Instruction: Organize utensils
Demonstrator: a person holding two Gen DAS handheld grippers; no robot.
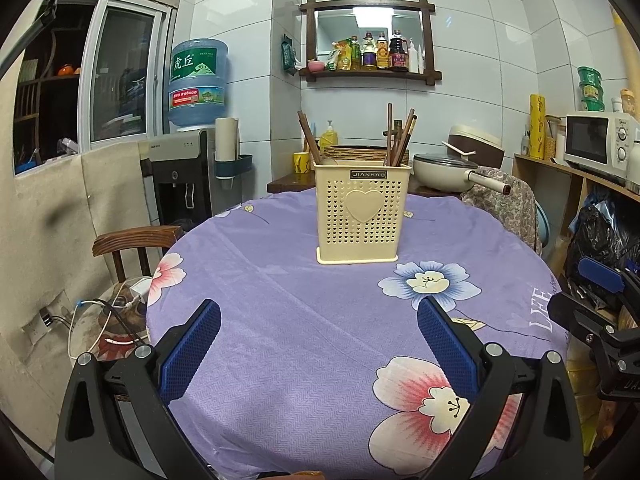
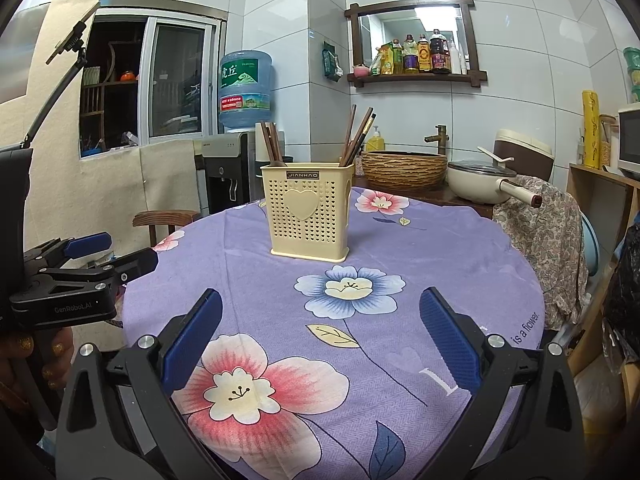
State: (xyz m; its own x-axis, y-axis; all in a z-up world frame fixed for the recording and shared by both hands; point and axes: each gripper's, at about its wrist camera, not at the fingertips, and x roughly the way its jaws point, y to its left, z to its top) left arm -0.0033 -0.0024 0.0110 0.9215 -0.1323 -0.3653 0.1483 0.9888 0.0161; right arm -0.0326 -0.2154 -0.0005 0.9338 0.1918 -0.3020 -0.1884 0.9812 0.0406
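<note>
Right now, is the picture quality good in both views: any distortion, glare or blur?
Left wrist view: strong fisheye bending of wall tiles, dark corners, bright lamp reflection in the wooden-framed mirror; the cream perforated plastic utensil holder is sharp. Right wrist view: same bending, the purple floral tablecloth evenly lit, open right tongs slightly soft.

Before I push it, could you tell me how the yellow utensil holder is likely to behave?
The utensil holder looks like thin perforated plastic, so probably light and prone to sliding on the tablecloth. It stands tall on a narrow base with chopsticks leaning above the rim, so a high push may tip it.
</note>
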